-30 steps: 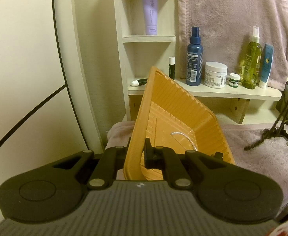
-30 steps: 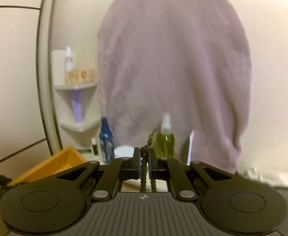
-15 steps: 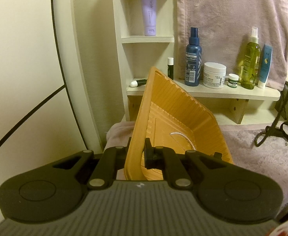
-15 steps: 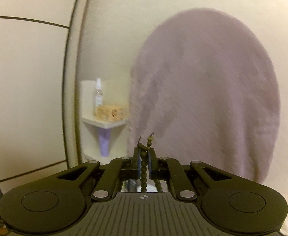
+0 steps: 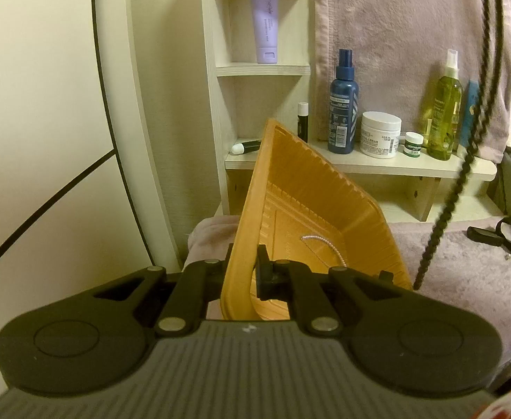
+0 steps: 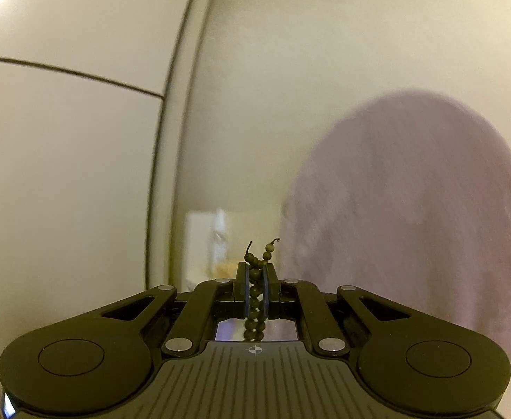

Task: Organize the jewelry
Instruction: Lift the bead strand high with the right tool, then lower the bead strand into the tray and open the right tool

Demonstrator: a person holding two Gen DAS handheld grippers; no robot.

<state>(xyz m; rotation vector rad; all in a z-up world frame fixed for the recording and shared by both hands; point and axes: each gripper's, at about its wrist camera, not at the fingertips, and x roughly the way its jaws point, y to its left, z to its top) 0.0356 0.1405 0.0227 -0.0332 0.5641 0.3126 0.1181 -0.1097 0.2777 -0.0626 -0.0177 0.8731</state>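
The rim of the tilted orange tray (image 5: 311, 209), in which a thin pale chain (image 5: 321, 244) lies, is clamped by the left gripper (image 5: 243, 272), while the dark bead strand (image 6: 255, 286) is pinched between the closed jaws of the right gripper (image 6: 255, 279) and hangs beside the tray.

Cream wall panels (image 5: 46, 111) seen at left of frame, divided by thin dark seams. Pale wooden shelf unit (image 5: 262, 70) set at upper centre; lilac tube (image 5: 264, 24) stood in one niche. Lower shelf board (image 5: 377, 167) lined with blue spray bottle (image 5: 342, 104), white cream jar (image 5: 381, 134), green spray bottle (image 5: 445, 115). Mauve towel (image 5: 395, 28) hung behind at upper right. Surface at lower right covered by mauve cloth (image 5: 465, 279). Warm, dim light.
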